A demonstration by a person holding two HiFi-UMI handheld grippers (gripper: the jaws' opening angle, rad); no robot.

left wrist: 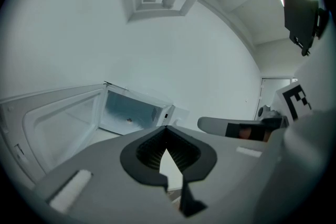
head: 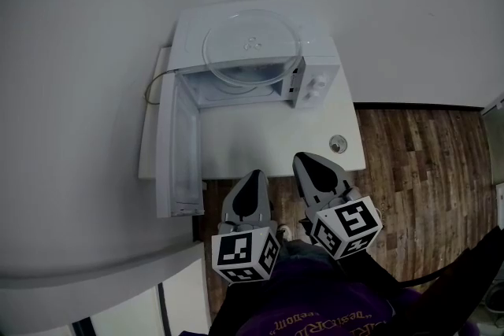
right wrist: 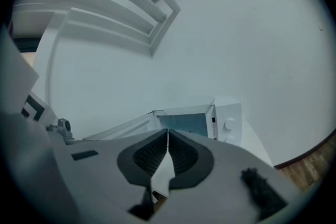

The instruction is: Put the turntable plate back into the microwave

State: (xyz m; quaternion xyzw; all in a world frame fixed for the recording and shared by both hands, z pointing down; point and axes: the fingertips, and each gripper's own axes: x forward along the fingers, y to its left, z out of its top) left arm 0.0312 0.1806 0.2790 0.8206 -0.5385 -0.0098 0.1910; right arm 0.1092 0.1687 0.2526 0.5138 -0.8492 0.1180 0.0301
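Observation:
A white microwave [head: 315, 79] stands at the back of a white table [head: 268, 149], its door [head: 175, 145] swung wide open to the left. The clear glass turntable plate [head: 252, 51] lies on top of the microwave, reaching its front edge. The cavity [left wrist: 131, 113] shows only its small centre hub. My left gripper [head: 253, 175] and right gripper [head: 303, 160] hover side by side at the table's near edge, both shut with nothing held and pointing at the microwave [right wrist: 210, 123]. Their tips [left wrist: 167, 128] [right wrist: 168, 134] are well short of it.
A small round metal fitting [head: 338, 143] sits in the table's right front corner. A thin cable [head: 151, 88] loops off the microwave's left side. Wooden floor [head: 425, 169] lies to the right, and a white counter [head: 94, 279] is at the lower left.

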